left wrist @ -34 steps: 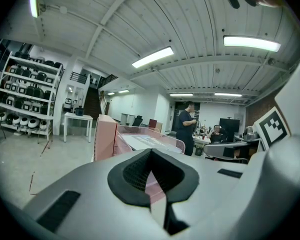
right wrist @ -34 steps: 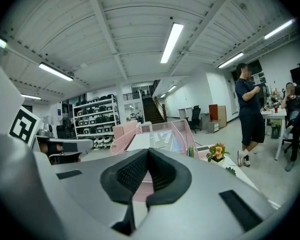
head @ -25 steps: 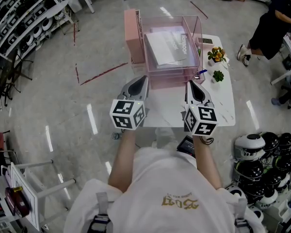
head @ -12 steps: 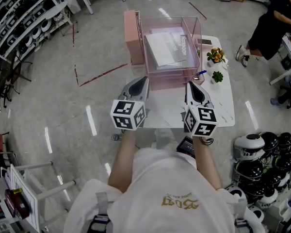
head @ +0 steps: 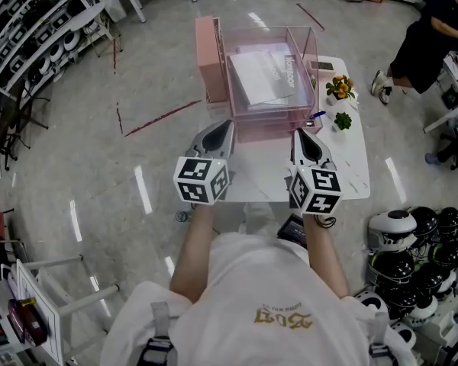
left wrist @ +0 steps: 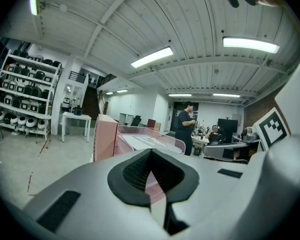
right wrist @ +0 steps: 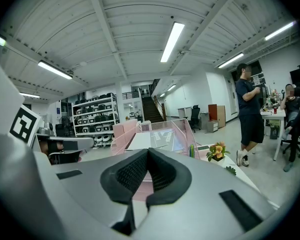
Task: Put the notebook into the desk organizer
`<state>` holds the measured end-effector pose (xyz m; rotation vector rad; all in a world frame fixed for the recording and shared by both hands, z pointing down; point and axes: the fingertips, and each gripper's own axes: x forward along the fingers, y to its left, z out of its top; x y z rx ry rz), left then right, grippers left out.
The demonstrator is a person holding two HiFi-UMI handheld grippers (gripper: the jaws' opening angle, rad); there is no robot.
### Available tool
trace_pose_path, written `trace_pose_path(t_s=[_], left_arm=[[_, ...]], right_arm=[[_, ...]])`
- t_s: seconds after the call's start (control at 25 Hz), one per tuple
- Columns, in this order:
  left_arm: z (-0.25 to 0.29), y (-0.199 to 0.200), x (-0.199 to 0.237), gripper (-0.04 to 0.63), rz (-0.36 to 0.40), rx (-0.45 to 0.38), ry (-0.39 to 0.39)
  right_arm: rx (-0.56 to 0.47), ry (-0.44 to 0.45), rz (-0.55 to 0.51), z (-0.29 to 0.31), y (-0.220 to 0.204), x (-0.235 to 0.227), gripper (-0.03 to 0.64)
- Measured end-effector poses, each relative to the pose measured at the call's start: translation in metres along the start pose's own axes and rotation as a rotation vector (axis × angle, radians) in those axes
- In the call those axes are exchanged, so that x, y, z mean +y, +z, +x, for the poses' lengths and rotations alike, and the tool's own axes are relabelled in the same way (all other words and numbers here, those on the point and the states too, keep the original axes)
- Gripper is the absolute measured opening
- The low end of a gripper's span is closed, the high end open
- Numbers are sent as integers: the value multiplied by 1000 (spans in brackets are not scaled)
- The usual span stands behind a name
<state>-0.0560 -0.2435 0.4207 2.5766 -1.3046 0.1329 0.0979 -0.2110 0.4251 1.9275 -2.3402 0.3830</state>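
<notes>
stage: looks done | notebook lies flat in pink desk organizer on worktop | left gripper, right gripper: fingers pressed together, empty, short of organizer | left: apparently nothing

We wear a white, short-sleeved T-shirt with a gold print on the front, and grey harness straps with buckles over both shoulders. The left tongs and right tongs have smooth, pale grey, tapering shells lined in black. The left cube and right cube are white with black square markers. Up close, our black pads are finely ribbed. Flat black rectangular insets sit on the shells, perhaps slots or labels.
</notes>
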Motion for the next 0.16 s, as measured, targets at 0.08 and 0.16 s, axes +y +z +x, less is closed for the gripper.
trace_pose_path(t_s=[0.08,0.16], left_arm=[[0,0,2,15,-1,-1,0],[1,0,4,15,-2,-1,-1]], right_arm=[[1,1,1,2,-1,1,11],[1,2,1,3,-1,3,11]])
